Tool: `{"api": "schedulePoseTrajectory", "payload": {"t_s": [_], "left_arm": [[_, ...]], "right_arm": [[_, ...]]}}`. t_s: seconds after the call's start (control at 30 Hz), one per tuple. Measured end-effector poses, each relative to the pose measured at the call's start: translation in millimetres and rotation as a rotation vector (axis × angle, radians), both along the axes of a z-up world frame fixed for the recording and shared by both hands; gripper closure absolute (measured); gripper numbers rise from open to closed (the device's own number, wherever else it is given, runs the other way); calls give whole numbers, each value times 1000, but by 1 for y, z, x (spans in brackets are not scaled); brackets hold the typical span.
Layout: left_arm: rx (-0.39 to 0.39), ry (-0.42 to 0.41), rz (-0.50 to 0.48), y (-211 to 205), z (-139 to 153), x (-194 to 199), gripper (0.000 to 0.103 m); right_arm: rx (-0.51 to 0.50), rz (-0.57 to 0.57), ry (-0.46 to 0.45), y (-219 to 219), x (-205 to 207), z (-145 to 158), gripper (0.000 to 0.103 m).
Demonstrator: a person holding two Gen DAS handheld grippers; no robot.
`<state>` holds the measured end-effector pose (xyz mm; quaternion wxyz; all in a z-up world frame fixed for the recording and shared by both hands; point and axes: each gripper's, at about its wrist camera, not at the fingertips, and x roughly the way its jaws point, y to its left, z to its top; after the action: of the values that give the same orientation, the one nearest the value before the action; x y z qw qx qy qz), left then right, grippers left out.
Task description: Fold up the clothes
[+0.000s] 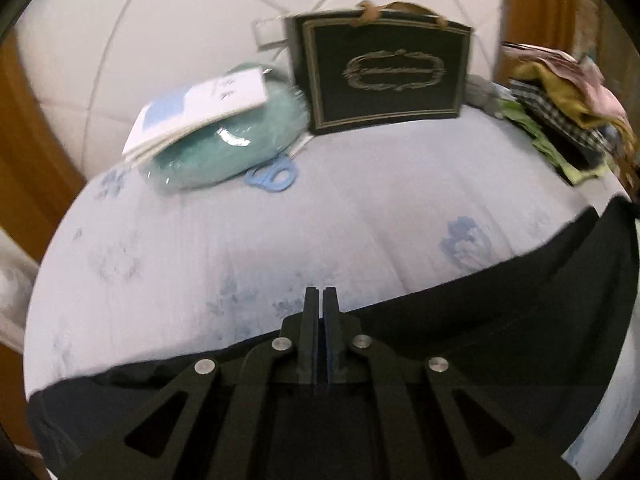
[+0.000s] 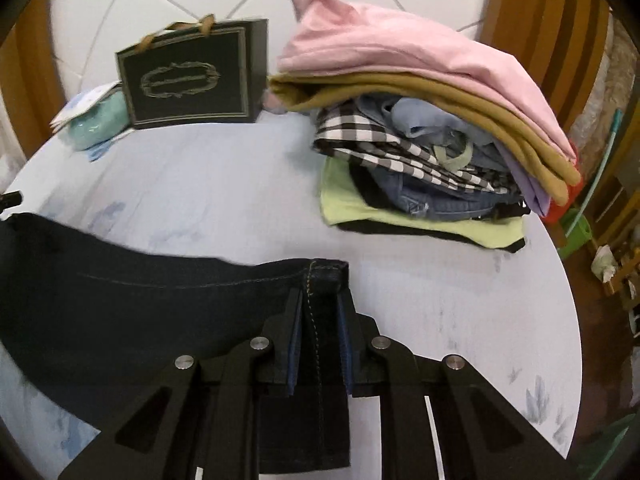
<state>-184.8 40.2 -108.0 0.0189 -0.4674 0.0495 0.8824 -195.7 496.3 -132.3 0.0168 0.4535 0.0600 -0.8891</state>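
Observation:
A dark navy denim garment (image 2: 120,300) hangs stretched just over the pale blue bed sheet (image 2: 220,184). My right gripper (image 2: 323,284) is shut on its stitched hem corner, and a seam runs down between the fingers. In the left wrist view the same garment (image 1: 500,320) spreads under and to the right of my left gripper (image 1: 322,292). That gripper's fingers are pressed together at the fabric's upper edge, and the cloth looks taut between the two grippers. The grip point itself is hidden by the fingers.
A tall stack of folded clothes (image 2: 420,120) topped by a pink piece sits at the right of the bed, also visible as the stack (image 1: 560,112). A dark gift bag (image 1: 384,76) and a teal wrapped bundle (image 1: 224,144) stand by the headboard.

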Motion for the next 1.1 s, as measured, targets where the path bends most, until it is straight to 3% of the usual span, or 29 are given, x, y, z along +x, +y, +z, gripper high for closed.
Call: {"api": "schedulePoseTrajectory", "payload": {"t_s": [0.03, 0.07, 0.1, 0.17, 0.2, 0.33, 0.47, 0.53, 0.57, 0.6, 0.7, 0.83, 0.87, 0.9, 0.93, 0.97, 1.0, 1.1], "left_arm": [[17, -15, 12, -4, -1, 2, 98], [26, -38, 15, -8, -4, 4, 85], [35, -61, 18, -12, -6, 6, 64], [29, -96, -1, -17, -13, 13, 45], [16, -109, -21, -18, -16, 17, 45], [3, -156, -79, -17, -33, 22, 45], [-27, -222, -91, -15, -65, 15, 43], [32, -211, -70, -21, -62, 19, 58], [30, -207, -66, -20, -60, 22, 84], [26, -203, -64, -18, -58, 25, 94], [-30, -198, -100, -9, -57, 33, 97], [35, -162, -9, -22, -41, 34, 97], [65, -130, 43, -31, -29, 40, 91], [87, -112, 85, -40, -23, 46, 74], [104, -94, 139, -54, -14, 57, 62], [122, -75, 193, -67, -6, 67, 39], [136, -57, 247, -80, 2, 79, 31], [106, -12, 418, -133, 20, 126, 30]], "right_arm": [[-6, -17, -50, 3, -6, -11, 85], [-14, -36, -104, 5, -11, -23, 85], [-22, -55, -159, 8, -16, -36, 84], [-38, -77, -191, 13, -10, -45, 73], [-53, -83, -188, 15, -6, -45, 63], [-107, -101, -164, 25, 11, -37, 58], [-139, -142, -144, 33, 22, -29, 43], [-171, -164, -135, 37, 28, -27, 41], [-189, -172, -134, 39, 32, -26, 39], [-200, -178, -135, 40, 35, -26, 33], [-225, -187, -135, 40, 44, -27, 28], [-290, -189, -109, 37, 58, -28, 27], [-317, -191, -112, 34, 61, -29, 19], [-344, -194, -117, 30, 65, -31, 8], [-371, -197, -123, 27, 68, -33, 4], [-398, -200, -128, 23, 72, -35, 3], [-425, -203, -133, 19, 75, -37, 3], [-481, -217, -155, 6, 85, -45, 3]]}}
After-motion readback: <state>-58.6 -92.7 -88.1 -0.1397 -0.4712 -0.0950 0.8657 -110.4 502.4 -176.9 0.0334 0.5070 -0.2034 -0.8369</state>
